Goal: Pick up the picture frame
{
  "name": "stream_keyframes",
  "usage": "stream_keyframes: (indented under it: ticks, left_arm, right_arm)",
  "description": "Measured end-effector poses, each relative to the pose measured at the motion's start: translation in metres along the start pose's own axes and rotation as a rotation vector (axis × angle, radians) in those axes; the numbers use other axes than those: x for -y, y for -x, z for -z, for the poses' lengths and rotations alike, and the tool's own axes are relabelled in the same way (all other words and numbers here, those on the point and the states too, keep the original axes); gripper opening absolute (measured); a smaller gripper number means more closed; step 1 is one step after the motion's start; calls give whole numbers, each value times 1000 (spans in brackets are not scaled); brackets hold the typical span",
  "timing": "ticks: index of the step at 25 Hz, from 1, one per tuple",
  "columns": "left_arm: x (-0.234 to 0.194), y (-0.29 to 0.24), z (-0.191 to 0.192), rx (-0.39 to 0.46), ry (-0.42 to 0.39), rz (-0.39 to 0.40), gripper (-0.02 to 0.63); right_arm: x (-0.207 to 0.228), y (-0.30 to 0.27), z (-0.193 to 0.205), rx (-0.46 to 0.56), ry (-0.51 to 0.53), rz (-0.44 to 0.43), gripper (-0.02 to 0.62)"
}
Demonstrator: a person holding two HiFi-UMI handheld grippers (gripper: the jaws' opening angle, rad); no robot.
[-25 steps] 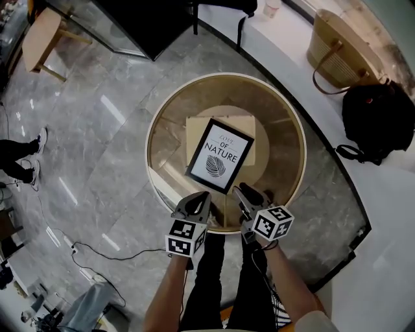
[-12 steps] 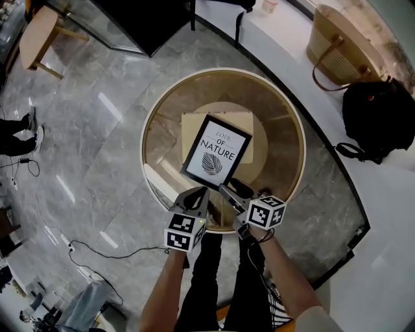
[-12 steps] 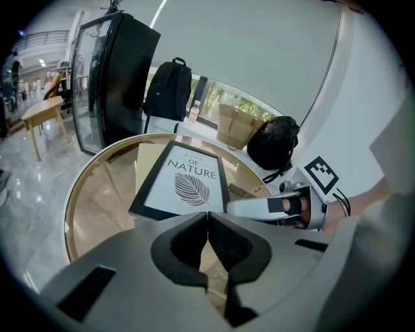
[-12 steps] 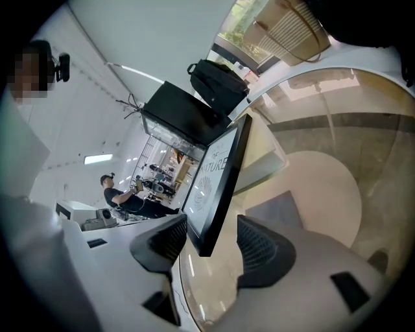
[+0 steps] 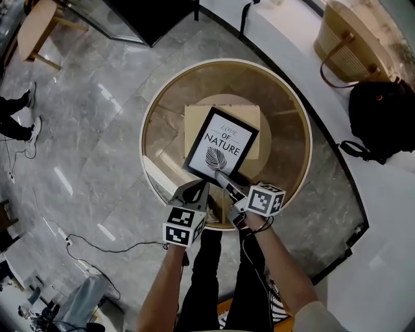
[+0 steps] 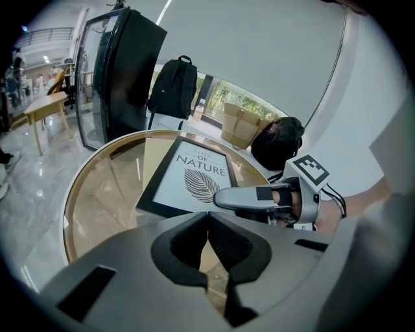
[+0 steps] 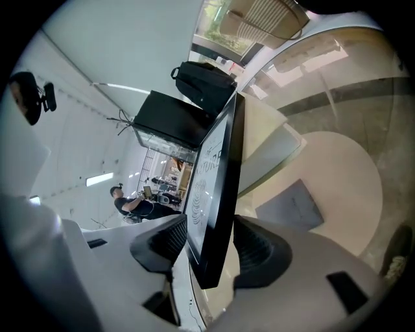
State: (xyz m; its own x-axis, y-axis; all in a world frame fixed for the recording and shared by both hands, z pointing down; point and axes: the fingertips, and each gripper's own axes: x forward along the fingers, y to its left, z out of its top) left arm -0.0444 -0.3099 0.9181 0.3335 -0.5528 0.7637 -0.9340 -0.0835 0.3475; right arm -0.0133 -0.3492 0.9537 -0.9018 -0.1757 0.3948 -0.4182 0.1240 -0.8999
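A black picture frame point(image 5: 220, 150) with a leaf print lies flat on a round glass table point(image 5: 155, 104) with a gold rim. My right gripper point(image 5: 222, 179) is rolled onto its side at the frame's near corner. Its jaws stand wide open astride the frame's edge point(image 7: 224, 181), and a gap shows on each side of the pads. In the right gripper view the gripper point(image 7: 211, 245) has the frame's corner between its fingers. My left gripper point(image 5: 198, 189) hovers over the table's near rim, just left of the right one, shut with nothing in it point(image 6: 207, 217).
A pale square base shows under the glass beneath the frame. A black backpack point(image 5: 382, 120) and a woven bag point(image 5: 350, 39) sit on the white floor at the right. A wooden table point(image 5: 35, 32), a black cabinet point(image 5: 155, 13) and a floor cable point(image 5: 110, 249) lie around.
My right gripper has moved forward and left to the frame's near corner, rolled onto its side and opened its jaws around the edge. The left gripper has sunk slightly.
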Motion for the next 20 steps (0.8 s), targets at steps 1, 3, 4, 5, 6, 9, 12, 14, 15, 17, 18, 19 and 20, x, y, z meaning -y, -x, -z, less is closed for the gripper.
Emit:
stream_keyframes:
  ticks: [1,3,4,5,6,9,12,14,15,17,18,19,20]
  left_arm:
    - [1,-1,0,1,7,4,20]
    - [3,-3,-1,7,20,10,20]
    - [3,-3,-2,11,26,12,20]
    - [2,-3,-3,17,32,13,20]
    - [1,-4,-6,23,36,12,20]
    - [-4,-5,-11,30,38,12,20]
    - [-6,-8,-15,25,30,15,20]
    - [-8,-10,-18,24,25,16,20]
    - [-9,-10,-19,24,24,16,20]
    - [-10,-11,-20,22,21,18,20]
    - [-10,-10,-20,21,20,19,20]
    - [-11,-10,-20,19,18,20,20]
    - [-11,-10,-20,17,16,21,20]
  right_arm:
    - [0,-2,1,-4,-4,0,236]
    - [1,-4,3,-11,-10,2,236]
    - [2,-5,3,-11,-9,5,236]
    - [3,-6,2,-10,-4,10,236]
    - [4,-8,1,-11,2,15,236]
    - [2,-15,1,-27,1,3,235]
    - [-2,-18,1,-42,-2,-21,201]
    - [-5,-20,1,-45,3,-30,159]
    - [-6,-20,1,-44,5,-33,156]
    - [-9,-19,0,-37,-2,-45,139]
    - [-10,-19,0,-36,-9,-51,134]
    - [-11,-18,0,-35,-17,-56,126]
    - [-13,-18,0,-34,-25,-63,117]
